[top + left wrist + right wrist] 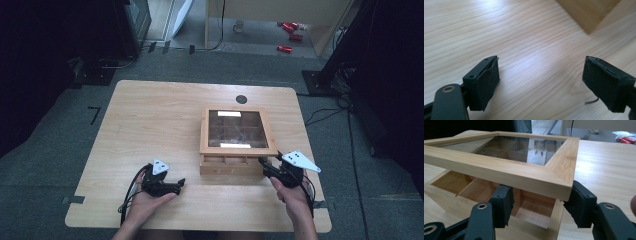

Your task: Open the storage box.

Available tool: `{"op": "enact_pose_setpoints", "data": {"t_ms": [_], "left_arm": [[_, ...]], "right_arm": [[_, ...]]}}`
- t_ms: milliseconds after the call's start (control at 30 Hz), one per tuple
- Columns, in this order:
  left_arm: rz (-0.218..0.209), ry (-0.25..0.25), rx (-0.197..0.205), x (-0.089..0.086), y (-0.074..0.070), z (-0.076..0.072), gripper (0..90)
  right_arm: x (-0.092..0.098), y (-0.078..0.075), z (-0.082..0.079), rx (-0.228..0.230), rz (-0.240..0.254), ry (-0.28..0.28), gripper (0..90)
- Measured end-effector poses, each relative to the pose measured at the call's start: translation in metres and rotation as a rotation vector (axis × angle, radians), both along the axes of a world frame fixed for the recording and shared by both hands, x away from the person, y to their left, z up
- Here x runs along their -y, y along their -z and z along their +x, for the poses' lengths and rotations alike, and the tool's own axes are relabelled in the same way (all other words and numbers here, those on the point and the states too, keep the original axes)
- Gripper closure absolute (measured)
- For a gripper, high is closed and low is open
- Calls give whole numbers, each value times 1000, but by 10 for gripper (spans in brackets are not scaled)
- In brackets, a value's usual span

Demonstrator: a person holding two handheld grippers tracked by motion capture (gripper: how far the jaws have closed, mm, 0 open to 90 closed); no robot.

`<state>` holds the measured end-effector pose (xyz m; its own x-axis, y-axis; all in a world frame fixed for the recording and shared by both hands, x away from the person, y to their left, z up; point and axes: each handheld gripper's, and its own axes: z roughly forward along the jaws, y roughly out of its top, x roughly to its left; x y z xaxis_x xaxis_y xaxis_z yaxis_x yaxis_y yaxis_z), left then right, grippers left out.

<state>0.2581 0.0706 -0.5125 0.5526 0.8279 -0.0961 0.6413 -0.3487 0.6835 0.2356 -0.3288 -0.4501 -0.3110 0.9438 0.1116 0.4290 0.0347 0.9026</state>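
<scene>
A wooden box with several compartments (227, 165) stands right of the table's centre. Its glass-paned lid (238, 148) is tilted up at the front, so the front compartments (474, 187) show beneath it. My right gripper (265, 163) is at the lid's front right corner (564, 182). Its jaws straddle that corner: one is tucked under the front rail and the other presses the outer side, so the gripper (540, 205) is shut on the lid. My left gripper (179, 185) rests low on the table left of the box, its jaws (541, 82) wide open around bare wood.
A corner of the box (587, 12) lies ahead of the left gripper. The light wood table (150, 125) has a small dark round hole (241, 99) near its far edge. Red items (290, 30) and cables lie on the floor beyond.
</scene>
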Motion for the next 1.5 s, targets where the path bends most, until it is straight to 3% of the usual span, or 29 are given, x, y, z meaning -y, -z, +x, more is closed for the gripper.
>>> {"op": "enact_pose_setpoints", "data": {"t_ms": [300, 500, 900, 1267, 1500], "left_arm": [[96, -72, 51, -26, 3, -12, 148], [80, -98, 78, -32, 6, -17, 140], [73, -116, 82, -31, 6, -18, 159], [72, -112, 82, -29, 6, -17, 161], [73, -111, 82, -29, 6, -17, 162]], "right_arm": [[2, -10, 7, 20, 8, 15, 376], [1, -18, 10, 41, -20, 26, 357], [1, -40, 21, 73, -56, 33, 340], [-2, -59, 44, 112, -117, 16, 356], [1, -64, 56, 121, -120, -7, 358]]}}
